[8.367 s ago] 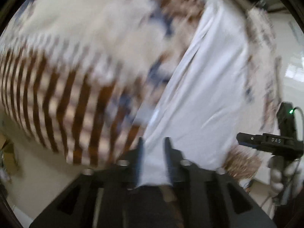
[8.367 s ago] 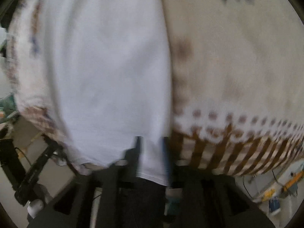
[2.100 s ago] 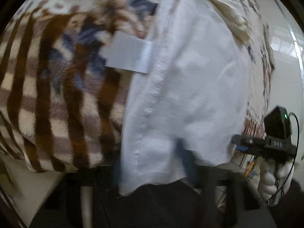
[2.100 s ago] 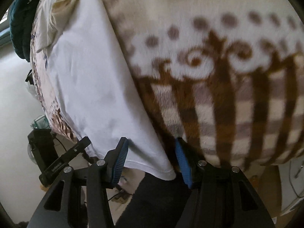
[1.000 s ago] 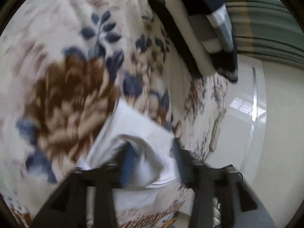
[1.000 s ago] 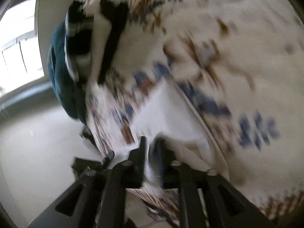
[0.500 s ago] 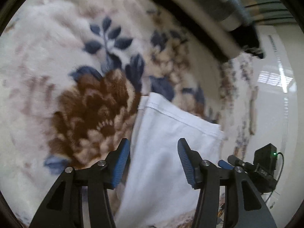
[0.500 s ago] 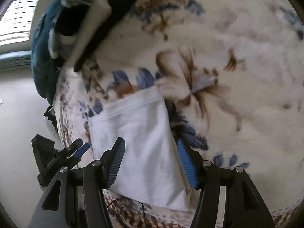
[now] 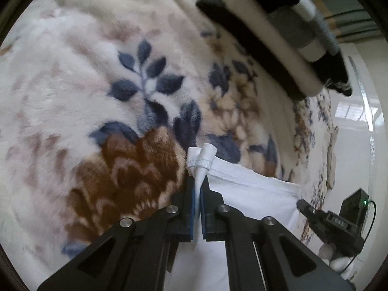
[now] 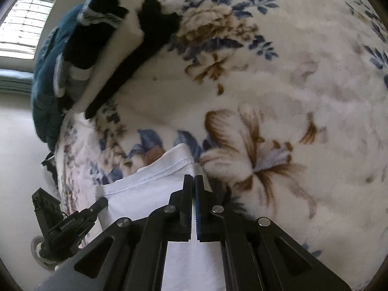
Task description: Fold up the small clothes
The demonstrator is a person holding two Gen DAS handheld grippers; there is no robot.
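A white garment [image 9: 254, 194] lies folded flat on a floral fleece blanket [image 9: 72, 84]. My left gripper [image 9: 199, 186] is shut on its far left corner, and a pinched tuft of hem [image 9: 202, 162] sticks up past the fingertips. My right gripper [image 10: 193, 178] is shut at the far right edge of the white garment [image 10: 150, 189], just below its hemmed corner. A thin sliver of white shows between its pads. Each wrist view catches the other gripper at the side: the right gripper [image 9: 332, 220] and the left gripper [image 10: 70, 220].
A stack of folded dark and white clothes [image 9: 266, 31] sits on the blanket beyond the garment; it is the stack of folded clothes [image 10: 109, 36] with a teal garment [image 10: 46, 72] behind it. The bed edge and pale floor [image 10: 17, 145] lie past the garment's side.
Both grippers stood open over the garment's far corners half a second ago. Now both have come down and shut, and the left one has bunched the corner upward.
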